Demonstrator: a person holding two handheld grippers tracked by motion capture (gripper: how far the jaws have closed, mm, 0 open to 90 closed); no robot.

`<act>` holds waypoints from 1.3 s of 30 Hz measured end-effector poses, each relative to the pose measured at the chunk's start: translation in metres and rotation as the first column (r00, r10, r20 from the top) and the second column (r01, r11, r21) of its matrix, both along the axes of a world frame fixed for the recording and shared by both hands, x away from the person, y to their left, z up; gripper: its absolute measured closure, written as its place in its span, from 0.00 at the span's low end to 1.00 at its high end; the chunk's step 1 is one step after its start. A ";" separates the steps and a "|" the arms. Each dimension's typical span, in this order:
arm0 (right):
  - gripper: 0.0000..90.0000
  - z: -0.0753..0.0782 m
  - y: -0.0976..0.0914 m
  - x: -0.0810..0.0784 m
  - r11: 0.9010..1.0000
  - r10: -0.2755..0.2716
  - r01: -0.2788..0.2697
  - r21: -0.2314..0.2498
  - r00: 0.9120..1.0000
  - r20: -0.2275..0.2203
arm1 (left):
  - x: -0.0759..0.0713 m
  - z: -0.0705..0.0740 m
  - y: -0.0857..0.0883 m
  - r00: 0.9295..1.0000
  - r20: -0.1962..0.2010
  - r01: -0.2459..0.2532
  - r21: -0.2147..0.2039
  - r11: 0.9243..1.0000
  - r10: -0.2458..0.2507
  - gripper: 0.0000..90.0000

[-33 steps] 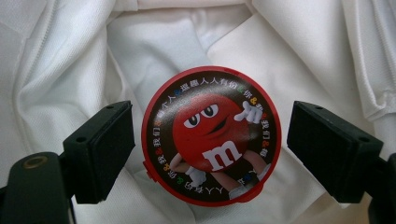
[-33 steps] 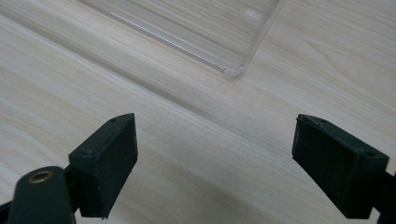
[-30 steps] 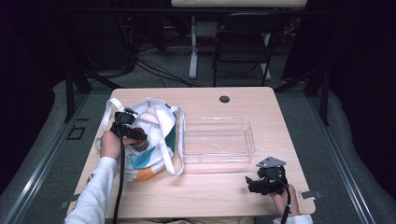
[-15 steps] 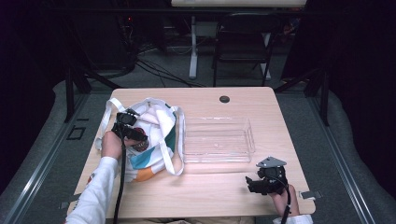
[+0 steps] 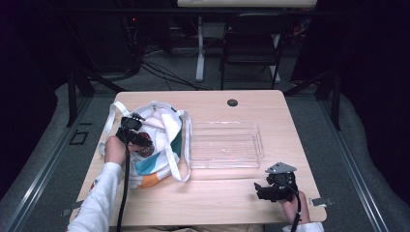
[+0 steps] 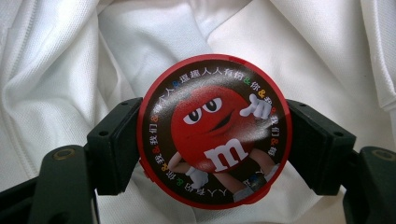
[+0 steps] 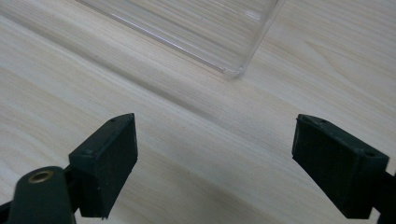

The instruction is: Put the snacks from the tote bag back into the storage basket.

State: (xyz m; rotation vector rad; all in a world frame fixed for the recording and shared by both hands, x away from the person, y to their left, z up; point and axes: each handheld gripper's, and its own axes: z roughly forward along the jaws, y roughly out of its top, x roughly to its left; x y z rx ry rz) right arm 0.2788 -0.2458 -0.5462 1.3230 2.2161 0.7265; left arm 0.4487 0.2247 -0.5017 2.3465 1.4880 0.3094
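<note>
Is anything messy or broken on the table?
Nothing stands out. The tote bag lies crumpled but unspilled, the left gripper is shut on a round red candy tin inside it, and the clear tray sits straight.

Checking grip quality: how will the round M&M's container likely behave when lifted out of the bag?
The M&M's container looks rigid; the left gripper pads sit on opposite sides. Its glossy round wall could probably slip or twist. The soft bag probably sags rather than resists.
</note>
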 end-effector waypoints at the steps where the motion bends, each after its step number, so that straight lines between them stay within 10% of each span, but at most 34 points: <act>1: 0.15 0.000 0.000 0.000 1.000 0.000 0.000 0.001 1.000 0.000 | 0.000 0.001 0.000 1.000 0.001 0.004 0.002 1.000 -0.004 0.29; 39: 0.15 0.000 -0.001 0.000 1.000 -0.009 0.009 -0.007 1.000 -0.001 | -0.013 0.043 -0.005 0.997 0.054 0.057 -0.020 0.998 -0.056 0.29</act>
